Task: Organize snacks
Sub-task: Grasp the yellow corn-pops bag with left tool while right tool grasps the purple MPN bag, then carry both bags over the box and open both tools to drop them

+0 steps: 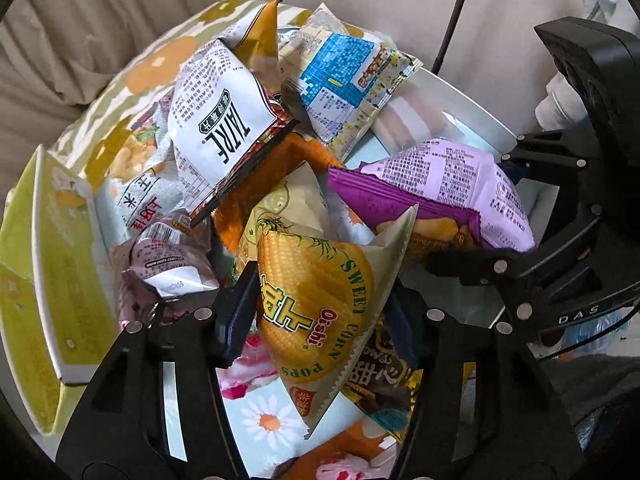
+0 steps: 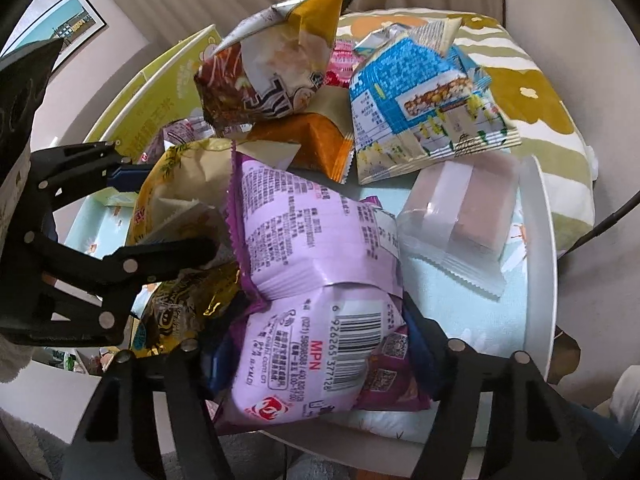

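A heap of snack bags lies in a white tray [image 2: 541, 240] lined with a pale blue floral cloth. In the left wrist view my left gripper [image 1: 320, 304] is shut on a yellow Oishi Sweet Corn Pops bag [image 1: 316, 300], its blue pad [image 1: 236, 312] pressing the bag's left side. My right gripper [image 2: 316, 336] is shut on a purple Oishi bag [image 2: 320, 248], which creases where it is squeezed. Each view shows the other gripper too: the right gripper [image 1: 492, 216] on the purple bag [image 1: 448, 184], the left gripper [image 2: 168, 212] around the yellow bag [image 2: 176, 184].
Piled behind are a white TATRE chip bag [image 1: 216, 120], a blue-and-white bag [image 1: 340, 80], an orange bag [image 2: 316, 140] and a clear-wrapped cake [image 2: 460, 208]. A yellow-green box [image 1: 52, 260] stands at the left. A floral cushion [image 2: 520, 80] and beige sofa lie beyond.
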A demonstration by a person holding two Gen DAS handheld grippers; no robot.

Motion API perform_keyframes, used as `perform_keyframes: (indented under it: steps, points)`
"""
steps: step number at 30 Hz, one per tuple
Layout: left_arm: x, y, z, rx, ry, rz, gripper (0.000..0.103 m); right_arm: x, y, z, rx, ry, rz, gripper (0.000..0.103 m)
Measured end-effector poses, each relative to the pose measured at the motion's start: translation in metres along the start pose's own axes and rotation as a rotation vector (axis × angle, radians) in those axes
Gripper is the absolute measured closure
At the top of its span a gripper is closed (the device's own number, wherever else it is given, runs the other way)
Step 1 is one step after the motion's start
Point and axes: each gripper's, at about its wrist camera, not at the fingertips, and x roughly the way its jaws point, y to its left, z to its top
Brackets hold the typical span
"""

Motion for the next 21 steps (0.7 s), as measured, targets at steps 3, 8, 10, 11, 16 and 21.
perform_keyframes:
  steps: [3,8,10,11,16,21]
  points:
    - [-0.008,-0.002,-0.004,-0.01,-0.01,-0.001,0.049,-0.007,0.004,-0.002,0.007,-0.014,0.003,0.039]
    - [-0.027,-0.001,-0.007,-0.034,-0.039,0.001,0.049,-0.023,0.009,-0.005,0.02,-0.031,0.004,0.04]
    - [-0.037,0.0,-0.009,-0.045,-0.051,0.007,0.049,-0.031,0.014,-0.005,0.013,-0.05,-0.009,0.04]
    - [-0.041,-0.001,-0.01,-0.05,-0.055,0.009,0.049,-0.037,0.018,-0.006,0.006,-0.058,-0.013,0.04]
    - [-0.066,-0.002,-0.02,-0.084,-0.086,0.025,0.049,-0.059,0.028,-0.003,-0.007,-0.09,-0.027,0.04]
    - [-0.098,0.002,-0.03,-0.135,-0.13,0.046,0.049,-0.083,0.039,0.004,-0.021,-0.119,-0.029,0.04]
